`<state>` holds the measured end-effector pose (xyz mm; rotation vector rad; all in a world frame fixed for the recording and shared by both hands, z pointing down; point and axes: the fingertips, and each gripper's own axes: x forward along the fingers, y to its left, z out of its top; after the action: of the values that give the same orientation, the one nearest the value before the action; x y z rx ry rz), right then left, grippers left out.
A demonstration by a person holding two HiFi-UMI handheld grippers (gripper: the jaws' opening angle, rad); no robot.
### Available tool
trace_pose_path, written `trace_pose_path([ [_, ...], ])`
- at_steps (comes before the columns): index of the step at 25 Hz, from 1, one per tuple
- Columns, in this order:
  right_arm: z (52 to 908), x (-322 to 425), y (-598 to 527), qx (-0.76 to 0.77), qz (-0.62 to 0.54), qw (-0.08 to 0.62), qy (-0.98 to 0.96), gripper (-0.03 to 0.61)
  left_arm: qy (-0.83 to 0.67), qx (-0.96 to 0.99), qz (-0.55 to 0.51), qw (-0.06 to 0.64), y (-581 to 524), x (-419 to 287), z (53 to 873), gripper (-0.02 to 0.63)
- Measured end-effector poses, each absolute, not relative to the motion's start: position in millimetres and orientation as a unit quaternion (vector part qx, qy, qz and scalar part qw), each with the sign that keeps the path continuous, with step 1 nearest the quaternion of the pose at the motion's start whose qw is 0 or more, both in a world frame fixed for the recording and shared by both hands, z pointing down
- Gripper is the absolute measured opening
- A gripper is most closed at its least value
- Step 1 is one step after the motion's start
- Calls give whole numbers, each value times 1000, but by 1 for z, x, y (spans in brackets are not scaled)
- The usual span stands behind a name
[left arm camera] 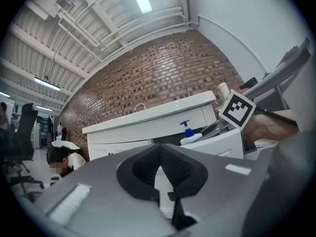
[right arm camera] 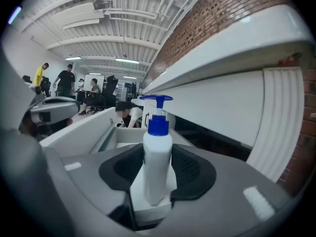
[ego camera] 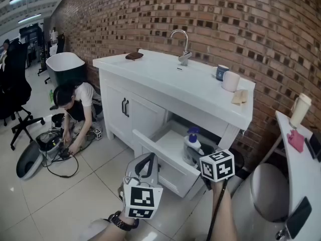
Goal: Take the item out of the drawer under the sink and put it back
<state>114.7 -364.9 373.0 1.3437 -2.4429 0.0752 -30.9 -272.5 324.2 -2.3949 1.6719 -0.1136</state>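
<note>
A white pump bottle with a blue top [ego camera: 192, 143] stands upright in the open drawer [ego camera: 159, 153] under the white sink cabinet [ego camera: 165, 77]. My right gripper [ego camera: 199, 153] reaches into the drawer from the front. In the right gripper view the bottle [right arm camera: 157, 152] fills the gap between the black pads [right arm camera: 190, 169], which press on both its sides, so the right gripper [right arm camera: 157, 171] is shut on it. My left gripper [ego camera: 145, 165] hovers in front of the drawer, left of the other. Its jaws [left arm camera: 160, 168] are shut with nothing between them. The left gripper view shows the bottle [left arm camera: 189, 132] above the drawer front [left arm camera: 222, 141].
A person [ego camera: 75, 104] crouches on the tiled floor at the left among cables. A faucet [ego camera: 181, 45], two cups [ego camera: 226, 77] and a brown item [ego camera: 134, 55] sit on the counter. A rounded white fixture [ego camera: 261, 195] stands at the right, a tub [ego camera: 62, 67] at the far left.
</note>
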Motion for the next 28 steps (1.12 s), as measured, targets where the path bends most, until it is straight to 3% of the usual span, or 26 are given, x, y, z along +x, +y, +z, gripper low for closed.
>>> trace_pose_path([
  [7,276,121,-324,474,-96,30,-875,181,558,-821,-50,111,-267,-13,327,18],
  [11,250,124,-300,461,-135,-13,-877,181,551,-824,-52,118,-263,-9,327,18],
  [28,277,125,-312,454,-114,20,-883,180,547,-824,-60,134,-264,0,330,18],
])
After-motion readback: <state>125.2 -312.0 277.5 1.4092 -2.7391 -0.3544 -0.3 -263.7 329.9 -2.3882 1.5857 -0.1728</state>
